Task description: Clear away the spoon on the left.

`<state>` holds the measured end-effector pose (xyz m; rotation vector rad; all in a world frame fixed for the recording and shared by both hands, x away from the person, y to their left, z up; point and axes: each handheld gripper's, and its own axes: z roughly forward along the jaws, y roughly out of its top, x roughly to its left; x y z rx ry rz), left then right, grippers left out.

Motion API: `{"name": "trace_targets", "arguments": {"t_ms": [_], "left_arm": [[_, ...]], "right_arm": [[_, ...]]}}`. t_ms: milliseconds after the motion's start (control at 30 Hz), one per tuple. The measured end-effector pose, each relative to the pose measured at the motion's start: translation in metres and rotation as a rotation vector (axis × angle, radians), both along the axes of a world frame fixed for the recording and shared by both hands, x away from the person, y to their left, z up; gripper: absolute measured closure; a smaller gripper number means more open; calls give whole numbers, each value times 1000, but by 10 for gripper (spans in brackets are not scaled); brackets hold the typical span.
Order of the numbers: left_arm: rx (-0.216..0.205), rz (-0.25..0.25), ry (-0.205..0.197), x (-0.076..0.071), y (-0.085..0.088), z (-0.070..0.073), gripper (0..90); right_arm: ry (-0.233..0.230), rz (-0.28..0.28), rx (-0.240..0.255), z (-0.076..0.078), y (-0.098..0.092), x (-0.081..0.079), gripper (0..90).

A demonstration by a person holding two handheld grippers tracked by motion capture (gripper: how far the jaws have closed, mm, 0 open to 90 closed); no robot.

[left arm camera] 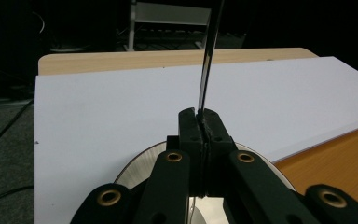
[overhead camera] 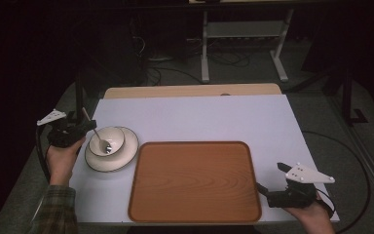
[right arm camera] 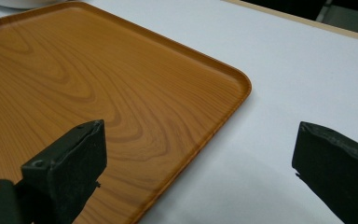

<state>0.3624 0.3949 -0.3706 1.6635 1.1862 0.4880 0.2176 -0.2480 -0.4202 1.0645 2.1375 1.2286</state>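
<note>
A metal spoon rests with its scoop in a small white bowl that stands on a dark-rimmed plate at the table's left. My left gripper is shut on the spoon's handle, which rises between the pressed jaws in the left gripper view. A wooden tray lies in the middle of the white table. My right gripper stands open at the tray's right edge, one jaw over the wood, the other over the white surface, nothing between them.
The white tabletop reaches back to a wooden edge strip. Beyond it the floor is dark, with cables and a white metal frame. The person's hands come in at both lower corners.
</note>
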Motion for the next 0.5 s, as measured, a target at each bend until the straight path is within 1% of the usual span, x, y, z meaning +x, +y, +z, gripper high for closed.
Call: {"name": "trace_targets", "arguments": {"t_ms": [167,333,367,433,500], "left_arm": [[9,-4,-6,-1,0,3,885],[8,-15,-21,-4,-2,12,885],[8,-15,-21,-4,-2,12,885],[7,-25,-31,-6,-4,16,885],[7,-28,-33,-6,-4,17,885]], "right_arm": [[0,-1,1,0,0,0,24],[0,0,0,0,0,0,24],[0,0,0,0,0,0,24],[0,0,1,0,0,0,24],[-1,0,0,0,0,0,24]]}}
